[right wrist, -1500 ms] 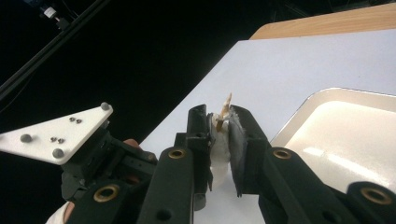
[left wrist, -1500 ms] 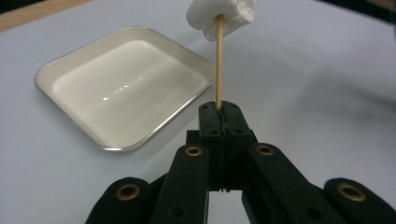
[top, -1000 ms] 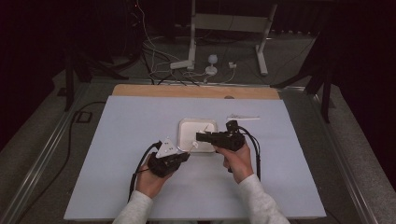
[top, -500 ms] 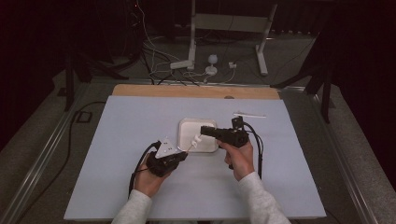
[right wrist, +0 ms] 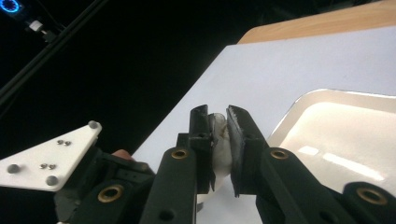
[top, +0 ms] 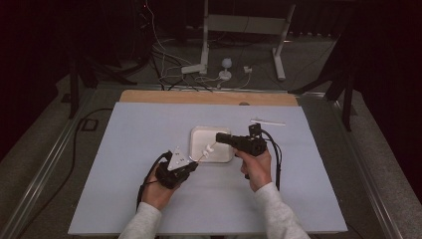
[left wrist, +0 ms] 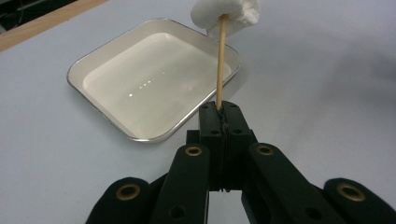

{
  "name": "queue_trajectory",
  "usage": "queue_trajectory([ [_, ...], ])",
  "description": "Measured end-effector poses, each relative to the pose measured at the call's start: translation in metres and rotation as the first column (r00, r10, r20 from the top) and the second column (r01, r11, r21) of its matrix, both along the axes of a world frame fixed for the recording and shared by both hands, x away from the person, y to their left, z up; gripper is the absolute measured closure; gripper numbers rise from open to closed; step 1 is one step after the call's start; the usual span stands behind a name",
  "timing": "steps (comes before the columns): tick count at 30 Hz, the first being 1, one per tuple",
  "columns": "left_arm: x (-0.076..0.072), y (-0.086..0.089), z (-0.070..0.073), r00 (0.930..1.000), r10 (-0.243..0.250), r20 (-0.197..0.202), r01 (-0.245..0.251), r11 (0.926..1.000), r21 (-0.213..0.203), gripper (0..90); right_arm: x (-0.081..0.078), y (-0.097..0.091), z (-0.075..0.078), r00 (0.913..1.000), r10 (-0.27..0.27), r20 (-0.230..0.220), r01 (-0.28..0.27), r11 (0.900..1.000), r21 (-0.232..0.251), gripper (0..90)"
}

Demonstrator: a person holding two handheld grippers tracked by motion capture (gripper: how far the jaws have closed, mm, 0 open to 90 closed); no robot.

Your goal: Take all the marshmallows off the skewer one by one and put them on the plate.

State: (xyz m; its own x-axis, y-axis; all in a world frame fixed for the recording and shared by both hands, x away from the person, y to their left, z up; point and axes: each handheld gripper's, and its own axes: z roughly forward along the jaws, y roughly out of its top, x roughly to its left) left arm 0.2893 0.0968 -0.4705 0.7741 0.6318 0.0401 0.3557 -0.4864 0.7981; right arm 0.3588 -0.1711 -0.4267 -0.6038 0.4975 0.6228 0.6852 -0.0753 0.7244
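Left gripper [left wrist: 219, 109]: jaws fully closed on the lower end of the skewer [left wrist: 220, 60]; gripped low so that the free upper length is left clear for threading.

Skewer: one, thin and wooden, standing out of the left jaws toward the tray [top: 195, 149], its tip already buried in the marshmallow [left wrist: 226, 14].

Marshmallow: one, white and soft, above the near left corner of the tray; seen from above it hangs between the two grippers [top: 209, 149].

Right gripper [right wrist: 219, 121]: jaws have just been closing and now press on the marshmallow, which bulges white between the pads [right wrist: 238, 140]; the squeeze appears meant to steady the soft piece while it is worked along the stick.

Tray: one, shallow, white enamel with a thin metal rim, bare inside; it lies just beyond the middle of the table [top: 124, 164], probably as the place where the finished skewer is to be laid.

Spare stick [top: 267, 122]: one pale thin object near the far right corner of the table, too small to identify with certainty.

Hands: two, one on each gripper, entering from the near edge; the left hand [top: 157, 186] keeps low near the table, the right hand [top: 256, 167] is raised beside the tray.

Step in hand, as judged: pushing the marshmallow onto the skewer, with little depth gained so far.
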Motion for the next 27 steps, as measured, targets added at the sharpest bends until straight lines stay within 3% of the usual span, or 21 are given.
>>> queue_trajectory([
  [22,-0.002,0.001,0.005,0.9993,0.008,0.037,-0.009,0.9995,0.030,90.0,0.010,-0.012,0.002,0.9963,-0.086,0.000,0.085,0.9942,0.066,83.2],
  [24,-0.001,0.002,0.001,0.9992,0.021,0.035,-0.024,0.9959,0.088,90.0,0.010,-0.014,0.003,0.9943,-0.107,0.003,0.106,0.9916,0.073,83.4],
  [25,0.000,0.010,-0.004,0.9994,0.035,0.006,-0.035,0.9971,0.068,90.0,0.013,-0.028,0.007,0.9864,-0.165,0.003,0.163,0.9783,0.128,83.7],
  [27,0.001,0.013,-0.004,0.9992,0.040,-0.002,-0.040,0.9979,0.051,90.0,0.015,-0.042,0.013,0.9802,-0.196,0.027,0.193,0.9761,0.101,83.0],
])
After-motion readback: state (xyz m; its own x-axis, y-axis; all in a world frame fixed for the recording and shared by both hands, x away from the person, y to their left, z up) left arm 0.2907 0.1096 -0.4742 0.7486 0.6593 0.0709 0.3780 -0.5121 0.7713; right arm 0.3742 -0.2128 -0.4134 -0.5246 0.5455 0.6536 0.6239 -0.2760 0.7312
